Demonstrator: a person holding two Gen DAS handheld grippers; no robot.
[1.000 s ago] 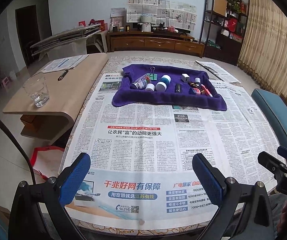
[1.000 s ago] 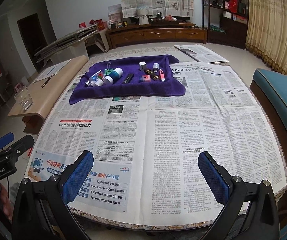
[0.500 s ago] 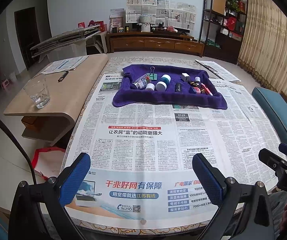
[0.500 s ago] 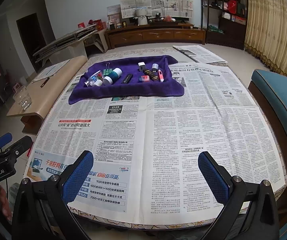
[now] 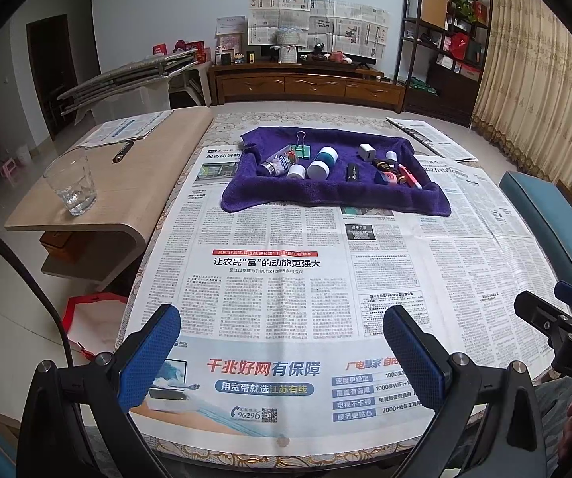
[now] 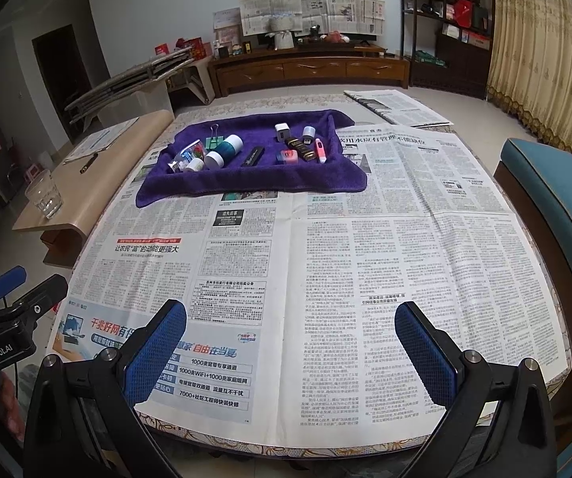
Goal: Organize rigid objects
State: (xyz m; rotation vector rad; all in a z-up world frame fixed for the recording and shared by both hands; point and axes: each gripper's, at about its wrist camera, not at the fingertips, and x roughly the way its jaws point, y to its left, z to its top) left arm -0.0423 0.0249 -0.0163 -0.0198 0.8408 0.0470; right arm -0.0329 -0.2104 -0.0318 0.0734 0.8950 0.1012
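A purple towel (image 5: 325,193) (image 6: 246,185) lies at the far side of the newspaper-covered table. On it rest several small items: a teal-and-white bottle (image 5: 323,162) (image 6: 225,151), a green binder clip (image 5: 301,147), a white charger cube (image 5: 366,152) (image 6: 282,132), a black stick (image 5: 352,172) (image 6: 253,156) and a pink pen (image 6: 319,150). My left gripper (image 5: 282,326) hovers open over the near table edge, nothing between its blue pads. My right gripper (image 6: 289,324) is open too, equally far from the towel.
Newspaper (image 5: 278,279) covers the table. A low wooden side table (image 5: 126,183) on the left carries a drinking glass (image 5: 71,181) and a pen (image 5: 122,152). A teal chair (image 6: 553,183) stands at the right. A red bag (image 5: 94,318) lies on the floor.
Both grippers have drifted slightly; the view shifts a little. Nothing on the towel has moved, and both stay open.
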